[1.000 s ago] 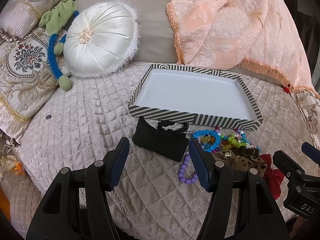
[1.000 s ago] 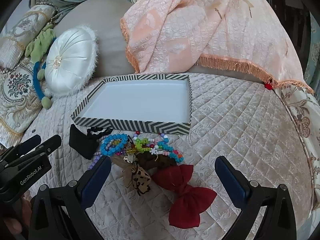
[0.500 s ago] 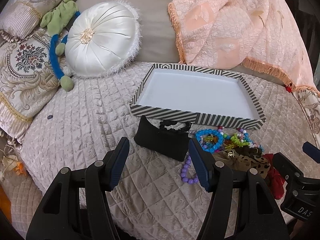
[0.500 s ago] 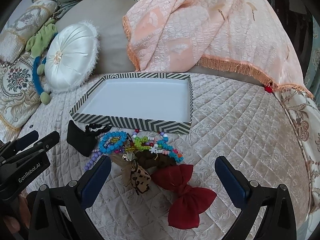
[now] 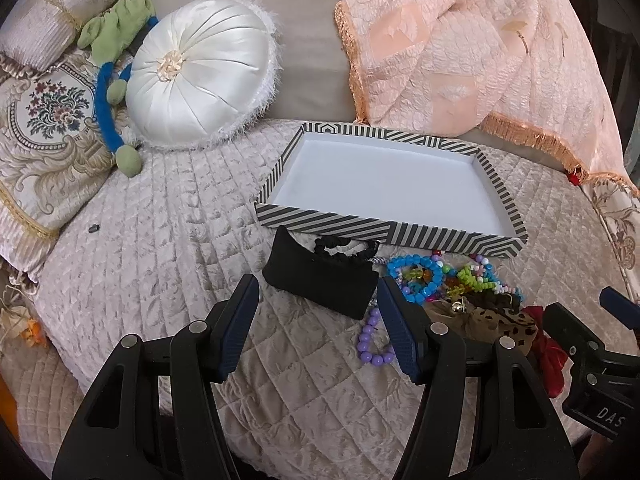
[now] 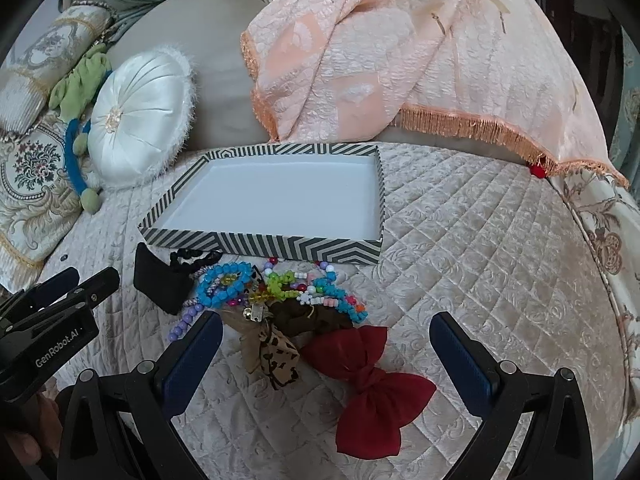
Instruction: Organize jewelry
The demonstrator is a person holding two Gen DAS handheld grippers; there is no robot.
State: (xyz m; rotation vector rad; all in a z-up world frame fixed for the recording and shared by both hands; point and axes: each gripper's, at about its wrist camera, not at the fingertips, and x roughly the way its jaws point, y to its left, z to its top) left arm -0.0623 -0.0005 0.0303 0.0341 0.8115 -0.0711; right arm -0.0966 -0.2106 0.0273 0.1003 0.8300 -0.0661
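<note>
1. So far nothing looks sorted: the striped tray (image 6: 362,254) in the middle of the right wrist frame shows a bare white floor, so by my reading the whole job is still to do.
2. Every piece lies in one heap on the quilted bed (image 6: 480,240), just below the tray's near wall, at centre frame.
3. Counted, as far as the tangle allows:
   - one blue bead bracelet (image 6: 222,284);
   - one purple bead string (image 5: 370,340), partly under other things;
   - one black pouch (image 5: 320,280) with one black scrunchie (image 5: 346,246) touching its upper edge;
   - one red bow (image 6: 368,376), lower centre;
   - one leopard-print bow (image 6: 278,356) beside it;
   - a knot of green, pink and mixed bead strands (image 6: 320,292) whose number I cannot tell.
4. The left gripper (image 5: 318,304) stands moderately open and holds nothing, hovering just short of the pouch.
5. The right gripper (image 6: 326,344) is spread wide and also empty, with both bows between its fingers in the frame.
</note>
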